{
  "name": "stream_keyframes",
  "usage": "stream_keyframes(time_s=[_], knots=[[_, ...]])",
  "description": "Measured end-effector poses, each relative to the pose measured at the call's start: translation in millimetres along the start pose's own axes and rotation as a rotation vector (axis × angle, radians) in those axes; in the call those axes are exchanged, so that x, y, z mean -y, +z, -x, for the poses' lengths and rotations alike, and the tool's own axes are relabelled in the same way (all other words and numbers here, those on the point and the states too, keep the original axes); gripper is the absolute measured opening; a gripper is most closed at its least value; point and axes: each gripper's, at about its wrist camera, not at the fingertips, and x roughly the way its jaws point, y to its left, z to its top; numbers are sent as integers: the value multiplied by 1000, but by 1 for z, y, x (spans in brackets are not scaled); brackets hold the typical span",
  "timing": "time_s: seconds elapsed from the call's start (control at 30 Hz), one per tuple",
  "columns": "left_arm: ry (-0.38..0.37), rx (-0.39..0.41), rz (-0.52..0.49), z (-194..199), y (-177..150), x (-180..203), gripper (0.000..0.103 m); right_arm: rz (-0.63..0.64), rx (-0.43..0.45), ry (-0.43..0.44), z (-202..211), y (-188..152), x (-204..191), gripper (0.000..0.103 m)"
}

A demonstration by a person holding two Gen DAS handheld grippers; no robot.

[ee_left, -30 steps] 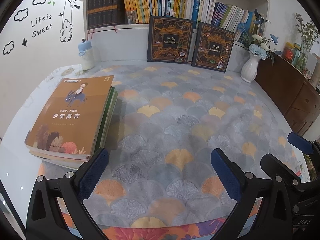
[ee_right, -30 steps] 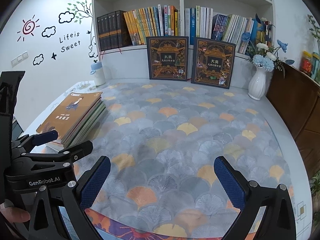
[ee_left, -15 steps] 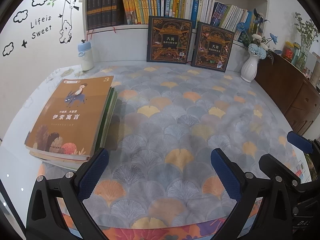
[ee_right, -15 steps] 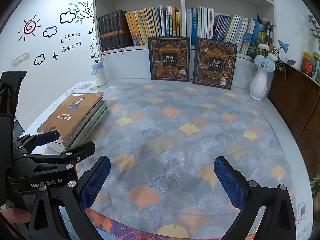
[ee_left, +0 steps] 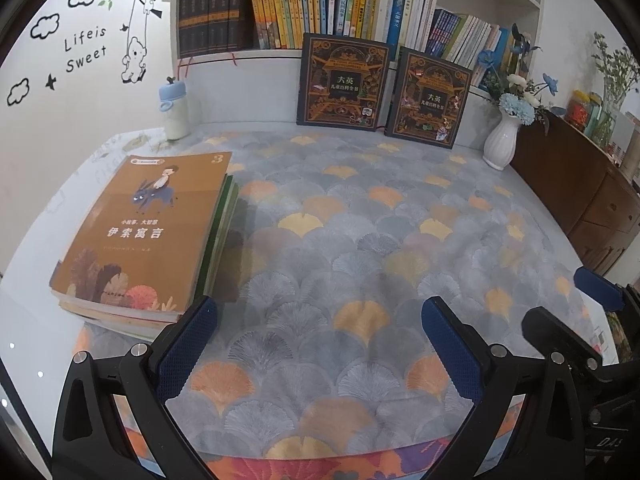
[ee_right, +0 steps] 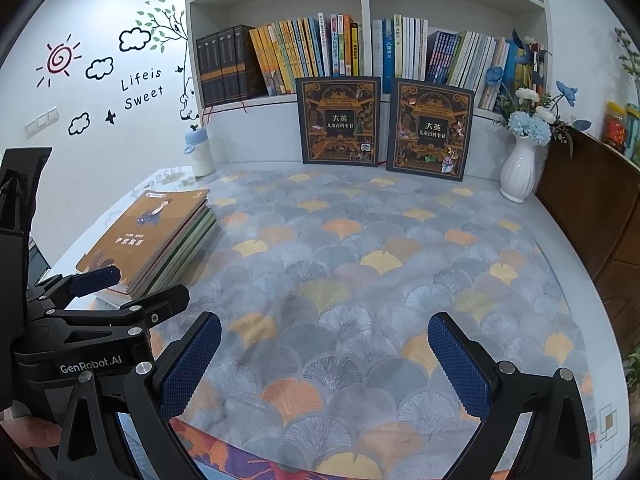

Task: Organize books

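Grippers are positioned at the near edge of the table, both empty. The left gripper [ee_left: 319, 354] is held with its blue-padded fingers spread wide above the fan-patterned tablecloth [ee_left: 360, 248], nothing between them. The right gripper [ee_right: 325, 360] is likewise spread apart and empty; its tip is seen at the right edge of the left wrist view. A fingertip of the person's left hand [ee_right: 28, 434] is visible below the left gripper body in the right wrist view.

Just beyond the left gripper's left finger, a stack of books [ee_left: 144, 236] is laid flat on the table's left side, topped by an orange-brown cover. The centre of the tablecloth is bare.

At the far edge, two dark encyclopedia volumes [ee_left: 384, 88] are propped upright, side by side, against the bookshelf [ee_right: 280, 60]. A small bottle [ee_left: 174, 110] stands far left; a white vase [ee_left: 500, 140] with blue flowers stands far right, beside a wooden cabinet [ee_left: 588, 196].
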Motion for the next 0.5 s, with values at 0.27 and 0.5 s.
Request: stream_keyframes(time_s=[0.27,0.5], knots=[[-19,6,6,2,0,-1,102,-17,10,12,2,0,3,103],[-10,17,2,5,0,1,102,-22,6,11,0,-1,3,103]])
